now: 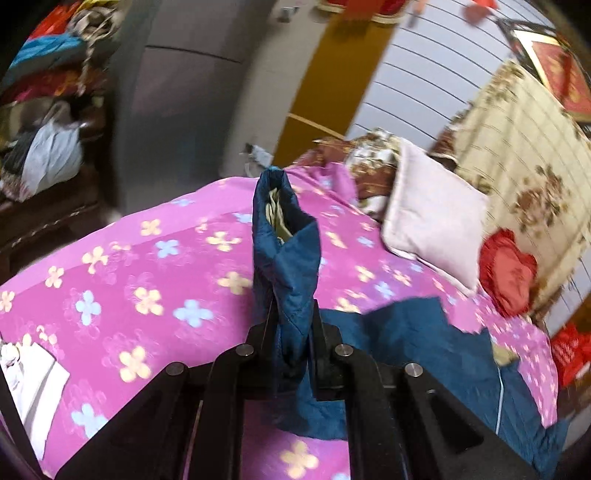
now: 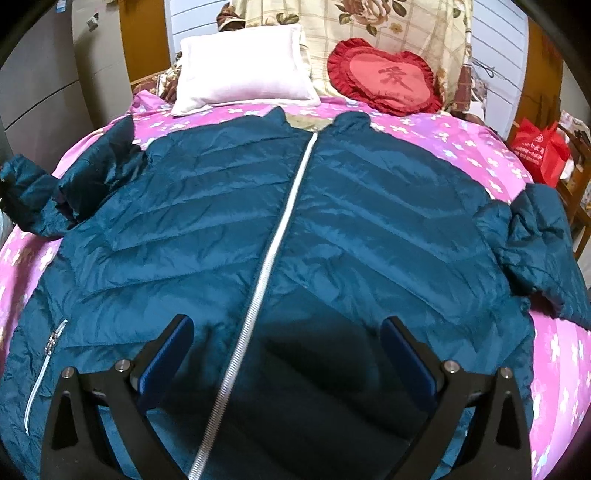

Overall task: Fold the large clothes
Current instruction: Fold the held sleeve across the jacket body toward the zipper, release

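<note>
Dark teal quilted puffer jacket (image 2: 369, 229), chevron-stitched, silver-white front zip (image 2: 273, 258) and matching pocket zip (image 2: 44, 365); pale yellow lining inside the cuff (image 1: 275, 214). Bright pink bedsheet (image 1: 129, 266) scattered with cream, pale blue and white four-petal flowers. Plain pale pink pillow (image 2: 240, 70). Red heart-shaped ruffled cushion (image 2: 384, 77) bearing a darker red character. Cream checked fabric (image 2: 369, 22) printed with brown and pink roses. Red carrier bag (image 2: 539, 151), white lettering. Black gripper fingers with blue pads (image 2: 406, 354).

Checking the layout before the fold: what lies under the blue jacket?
The blue jacket lies spread, zipped, on the pink flowered bedspread, which shows all around it. Whatever sits beneath the jacket's body is covered and cannot be seen.
</note>
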The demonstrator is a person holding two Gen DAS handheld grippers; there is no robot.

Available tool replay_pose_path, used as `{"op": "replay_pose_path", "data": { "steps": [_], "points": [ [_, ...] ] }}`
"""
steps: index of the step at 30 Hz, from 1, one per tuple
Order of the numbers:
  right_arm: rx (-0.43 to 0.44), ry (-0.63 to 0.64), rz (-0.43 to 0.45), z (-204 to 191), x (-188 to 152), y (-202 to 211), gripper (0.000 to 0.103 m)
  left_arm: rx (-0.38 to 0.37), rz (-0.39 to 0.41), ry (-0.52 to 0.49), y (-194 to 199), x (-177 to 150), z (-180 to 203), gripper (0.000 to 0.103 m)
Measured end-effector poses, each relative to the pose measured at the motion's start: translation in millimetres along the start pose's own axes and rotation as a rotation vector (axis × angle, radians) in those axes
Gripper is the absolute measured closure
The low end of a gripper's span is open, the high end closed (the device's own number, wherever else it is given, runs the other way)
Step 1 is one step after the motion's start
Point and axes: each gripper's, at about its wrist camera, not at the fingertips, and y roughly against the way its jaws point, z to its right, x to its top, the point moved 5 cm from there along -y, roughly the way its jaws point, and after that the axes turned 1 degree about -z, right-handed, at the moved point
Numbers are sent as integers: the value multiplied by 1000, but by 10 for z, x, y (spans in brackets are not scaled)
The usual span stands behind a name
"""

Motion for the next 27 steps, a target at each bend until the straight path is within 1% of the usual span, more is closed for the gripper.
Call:
{"op": "replay_pose_path", "data": {
  "steps": [2, 5, 8, 14, 20, 27],
  "points": [
    [-9, -4, -8, 51, -36, 5, 0, -10, 15, -58, 114, -57, 218, 103],
    [-17, -10, -12, 141, -91, 37, 0, -33, 19, -119, 227, -142, 495, 103],
    [-29, -14, -10, 225, -117, 74, 0, -77, 14, -173, 338, -235, 831, 103],
    [-42, -44, 6, 420, -142, 181, 0, -140, -5, -283, 521, -482, 1428, 103],
    [-58, -73, 2, 622, -193, 230, 0, -194, -42, -386, 597, -879, 2001, 103],
    [-72, -106, 2, 862, -263, 243, 0, -221, -128, -461, 460, -1432, 2484, 103]
  ]
}}
